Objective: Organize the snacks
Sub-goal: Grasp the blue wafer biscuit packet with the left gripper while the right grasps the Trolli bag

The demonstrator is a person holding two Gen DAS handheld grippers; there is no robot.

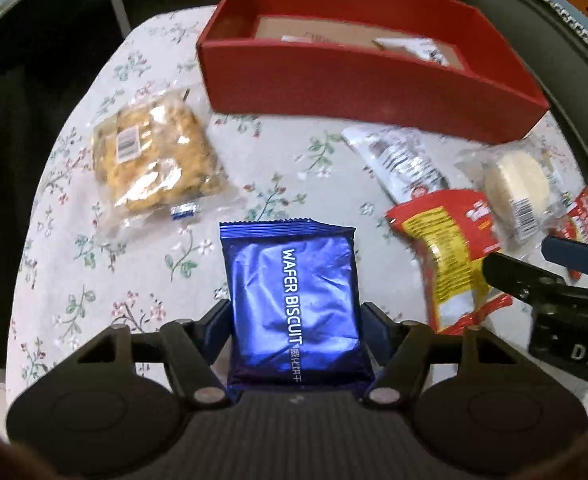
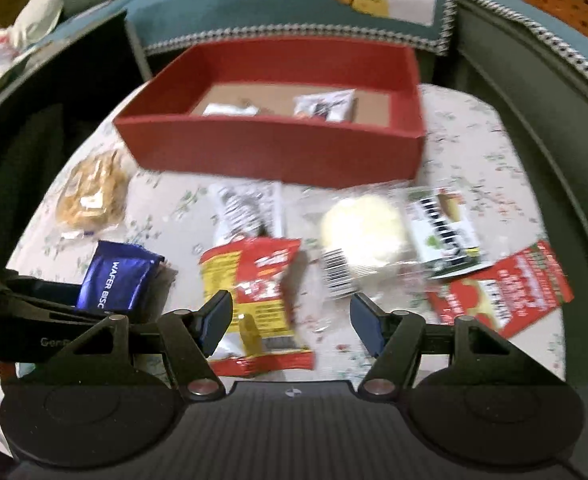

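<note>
My left gripper (image 1: 294,320) is shut on a blue wafer biscuit packet (image 1: 294,300) and holds it over the floral tablecloth; the packet also shows in the right wrist view (image 2: 118,280). My right gripper (image 2: 290,320) is open above a red and yellow snack packet (image 2: 254,296), which also shows in the left wrist view (image 1: 449,256). A red box (image 1: 353,80) stands at the back of the table, and in the right wrist view (image 2: 274,148) it holds two small white packets (image 2: 325,106).
On the table lie a clear bag of golden crackers (image 1: 158,156), a white striped packet (image 2: 246,208), a round pale cake in clear wrap (image 2: 361,232), a green and white packet (image 2: 445,236) and a flat red packet (image 2: 505,292). A sofa with cushions stands behind the table.
</note>
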